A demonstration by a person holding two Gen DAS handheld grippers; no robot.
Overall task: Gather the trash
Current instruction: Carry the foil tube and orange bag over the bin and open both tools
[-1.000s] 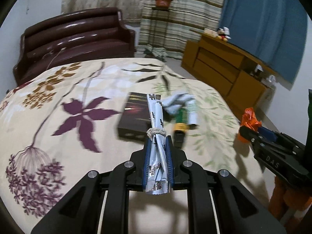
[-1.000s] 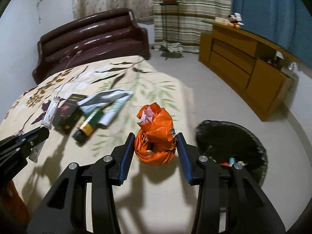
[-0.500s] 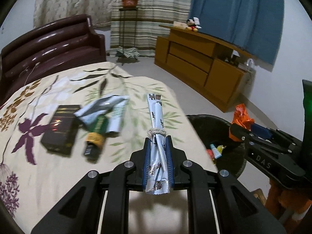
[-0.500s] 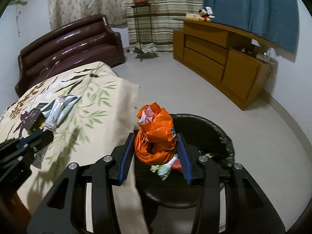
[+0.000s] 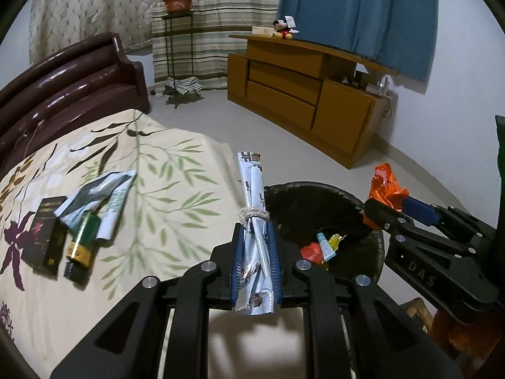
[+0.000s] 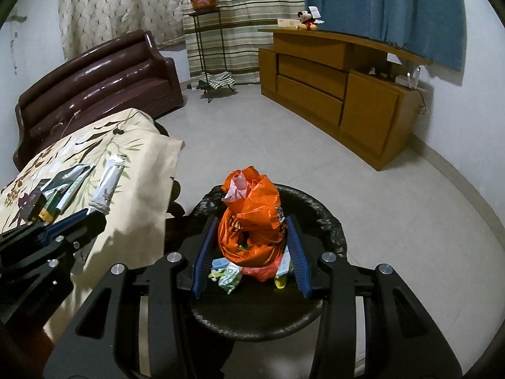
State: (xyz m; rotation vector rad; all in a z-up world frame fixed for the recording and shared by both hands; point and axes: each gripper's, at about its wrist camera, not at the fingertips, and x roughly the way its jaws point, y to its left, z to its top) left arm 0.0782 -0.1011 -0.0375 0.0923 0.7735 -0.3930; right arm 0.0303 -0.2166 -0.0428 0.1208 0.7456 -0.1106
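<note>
Orange bag [image 6: 252, 221], clamped in your right gripper [image 6: 251, 252], hangs directly above the black bin [image 6: 328, 221]; your left gripper [image 5: 255, 262], clamped on the tied wrapper [image 5: 254, 221], sits beside its rim.

A long silvery-blue wrapper [image 5: 254, 221], rolled thin and bound with a loop of twine, is sticking out forward from between the blue pads of the left hand-held gripper [image 5: 255, 230]. A crumpled orange plastic bag [image 6: 252, 218], knotted at its top, is sitting squeezed between the pads of the right hand-held gripper [image 6: 251, 246], directly over the black trash bin [image 6: 328, 221]. Small colourful scraps are lying inside the bin. A black box [image 5: 45, 233], a green-and-yellow packet [image 5: 80, 243] and a flattened silvery pouch [image 5: 98, 189] are lying clustered together on the floral bedspread.
</note>
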